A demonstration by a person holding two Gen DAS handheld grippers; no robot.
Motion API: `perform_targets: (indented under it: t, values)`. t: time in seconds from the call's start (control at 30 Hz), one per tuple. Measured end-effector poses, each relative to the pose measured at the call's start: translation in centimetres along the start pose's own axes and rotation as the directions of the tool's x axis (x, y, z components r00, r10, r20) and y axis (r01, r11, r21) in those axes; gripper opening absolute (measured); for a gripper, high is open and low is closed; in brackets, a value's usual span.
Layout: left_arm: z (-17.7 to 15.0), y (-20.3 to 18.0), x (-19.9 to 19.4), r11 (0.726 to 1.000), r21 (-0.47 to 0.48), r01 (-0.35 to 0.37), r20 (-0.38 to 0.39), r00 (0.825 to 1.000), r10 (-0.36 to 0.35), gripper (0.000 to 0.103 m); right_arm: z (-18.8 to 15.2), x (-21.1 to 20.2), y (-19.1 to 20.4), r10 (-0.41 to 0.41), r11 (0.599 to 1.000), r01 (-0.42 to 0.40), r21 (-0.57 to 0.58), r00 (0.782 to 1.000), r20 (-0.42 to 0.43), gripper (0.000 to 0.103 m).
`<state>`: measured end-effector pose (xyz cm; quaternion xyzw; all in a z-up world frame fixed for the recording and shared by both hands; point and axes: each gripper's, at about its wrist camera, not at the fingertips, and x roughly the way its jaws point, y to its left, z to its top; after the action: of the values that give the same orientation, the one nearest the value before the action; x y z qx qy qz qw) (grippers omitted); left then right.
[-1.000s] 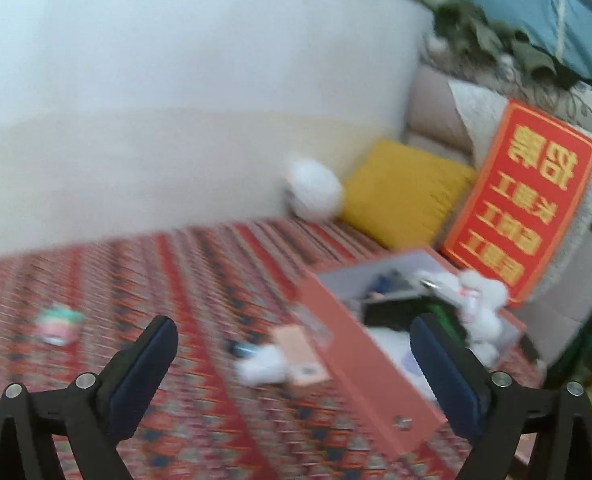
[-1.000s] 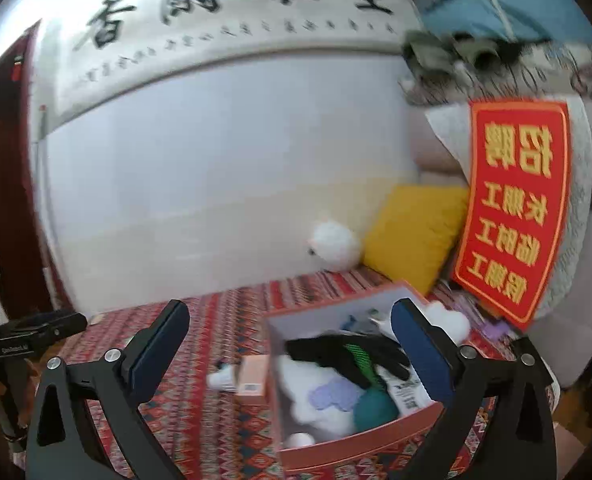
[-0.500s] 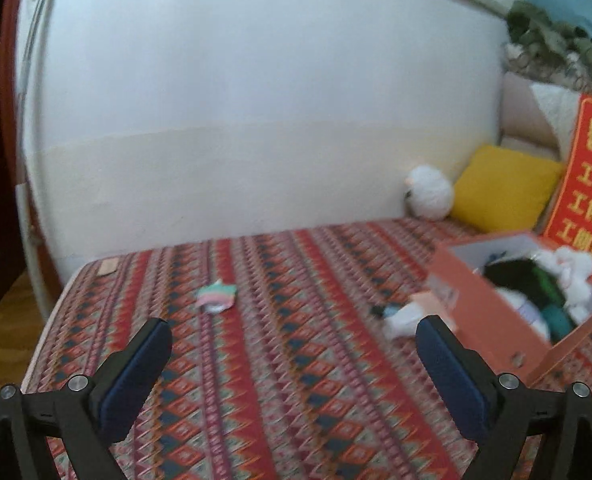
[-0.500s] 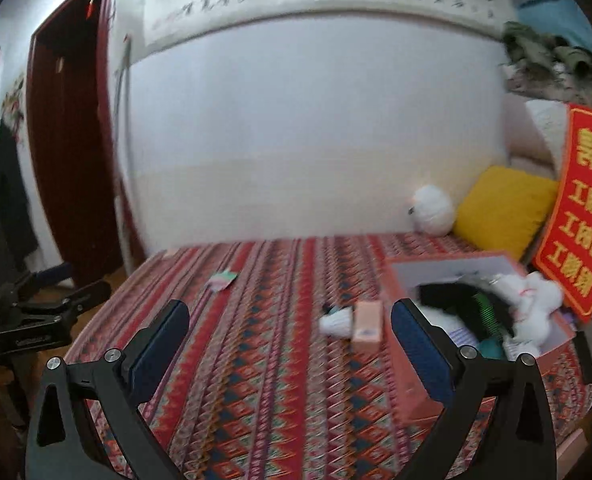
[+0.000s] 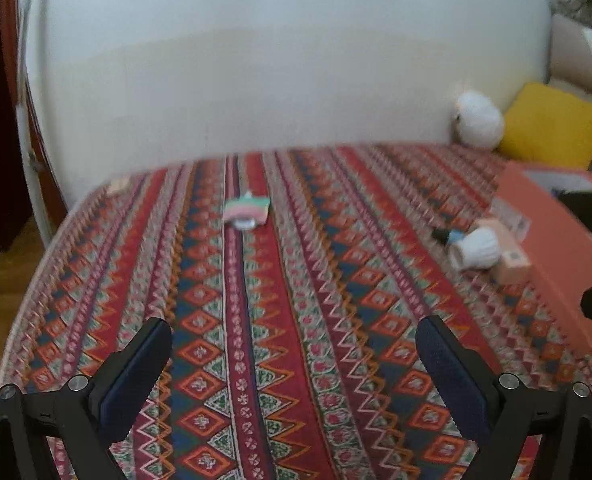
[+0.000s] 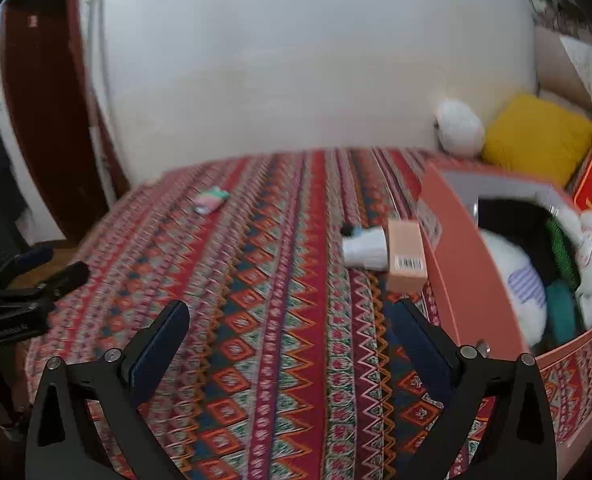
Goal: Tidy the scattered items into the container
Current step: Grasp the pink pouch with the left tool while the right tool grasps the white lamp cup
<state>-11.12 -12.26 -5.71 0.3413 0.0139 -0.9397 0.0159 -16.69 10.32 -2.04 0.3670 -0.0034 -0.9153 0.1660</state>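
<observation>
A: Left tongs [image 5: 293, 364] status?

B: Spread wide, nothing between the pads. They sit at the bottom of the left view, over the patterned bedspread [image 5: 255, 320].

A: Right tongs [image 6: 291, 344]?

B: Same: spread, empty, bottom centre of the right view. The left gripper also shows at the left edge of that view, off the bed's side.

A: Where's the box [image 6: 472, 272]?

B: Orange, open top, right side of both views, resting on the bedspread. It already holds a black item, something white and fluffy, a green piece and a teal one. In the left view it is cut off by the right edge [image 5: 556, 240].

A: Loose items?

B: Three by the box's left wall. A small peach carton [image 6: 404, 254] with a barcode touches or nearly touches the wall. A white ribbed piece [image 6: 366, 252] lies just left of the carton, against it. A small dark thing with a blue bit [image 6: 352, 231] is at the white piece's upper end; too blurred to name.

A: Anything further out?

B: A pink and green packet [image 5: 247, 210], upper centre of the left view, alone and well apart from the box. In the right view it sits upper left [image 6: 211, 199].

A: Background?

B: White wall; a white plush [image 6: 458, 128] and a yellow cushion [image 6: 536, 136] at upper right, behind the box.
</observation>
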Motion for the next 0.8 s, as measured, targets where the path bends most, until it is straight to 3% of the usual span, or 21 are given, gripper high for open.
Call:
perform_targets:
  t: [0.17, 0.33, 0.63, 0.73, 0.77, 0.8]
  values:
    - [-0.2, 1.2, 6.6, 1.000, -0.031, 0.008, -0.105, 0.994, -0.011, 0.101, 0.2, 6.6, -3.5, -0.021, 0.999, 0.024, 0.046, 0.997, -0.071, 0.102]
    - [0.7, 2.8, 12.9, 0.996, -0.088, 0.008, -0.162, 0.987, -0.022, 0.101, 1.7, 12.2, -5.4, -0.037, 0.998, 0.042, 0.055, 0.995, -0.091, 0.102]
    - [5.6, 4.2, 23.2, 0.998, -0.063, -0.015, -0.175, 0.985, 0.004, 0.101, 4.9, 21.3, -6.3, -0.148, 0.988, 0.142, -0.063, 0.983, -0.110, 0.103]
    - [7.5, 4.7, 27.6, 0.999, -0.042, -0.023, -0.195, 0.981, 0.014, 0.101, 5.0, 23.4, -6.6, -0.149, 0.986, 0.138, -0.088, 0.979, -0.140, 0.100]
    - [7.9, 4.9, 28.7, 0.999, -0.041, -0.024, -0.203, 0.979, 0.016, 0.101, 4.9, 23.9, -6.8, -0.142, 0.987, 0.128, -0.096, 0.977, -0.157, 0.080]
    - [8.5, 5.1, 30.4, 0.999, -0.042, -0.027, -0.215, 0.976, 0.018, 0.101, 4.9, 24.2, -6.9, -0.130, 0.988, 0.115, -0.099, 0.977, -0.166, 0.040]
